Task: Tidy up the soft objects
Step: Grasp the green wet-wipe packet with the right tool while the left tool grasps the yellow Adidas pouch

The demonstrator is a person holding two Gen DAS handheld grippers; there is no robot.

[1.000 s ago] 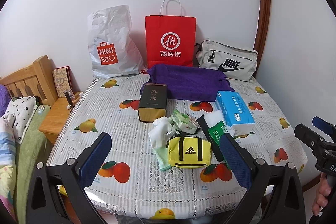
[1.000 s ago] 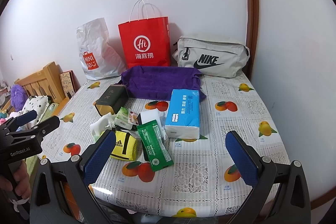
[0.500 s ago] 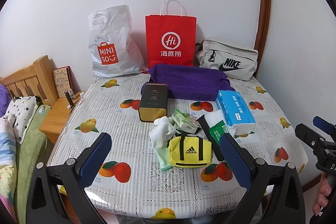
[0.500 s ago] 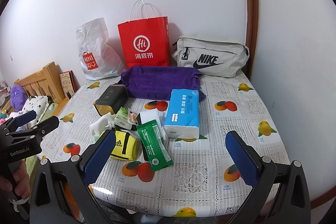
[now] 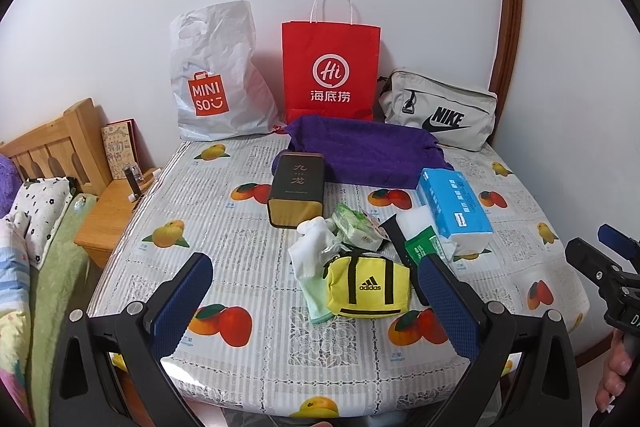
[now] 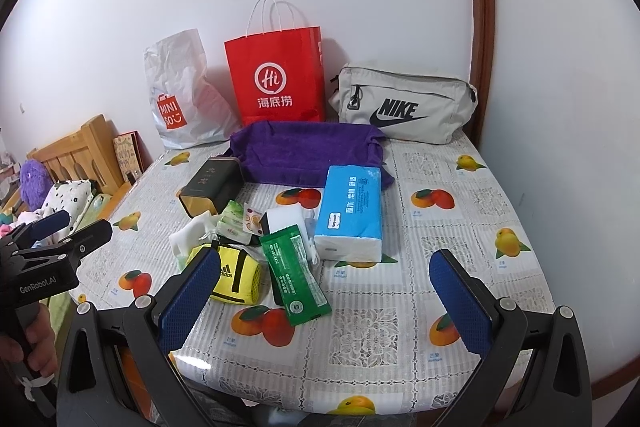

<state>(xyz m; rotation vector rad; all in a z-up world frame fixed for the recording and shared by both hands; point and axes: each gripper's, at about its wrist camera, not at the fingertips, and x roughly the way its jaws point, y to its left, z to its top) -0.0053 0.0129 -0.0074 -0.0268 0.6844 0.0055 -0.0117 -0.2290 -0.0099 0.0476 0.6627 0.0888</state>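
While both grippers hang spread and empty at the table's [image 5: 248, 259] near edge, clutter waits mid-table.
Left gripper [image 5: 316, 301] faces the yellow pouch [image 5: 368, 291]; right gripper [image 6: 324, 291] faces the green packet [image 6: 294, 279], tissue pack [image 6: 350, 211] just beside, purple towel [image 6: 308, 151] toward the far edge.

Three bags [image 5: 330, 67] along the wall (one paper, one plastic, one fabric), one tissue pack [image 5: 454, 207], one towel [image 5: 368, 151]
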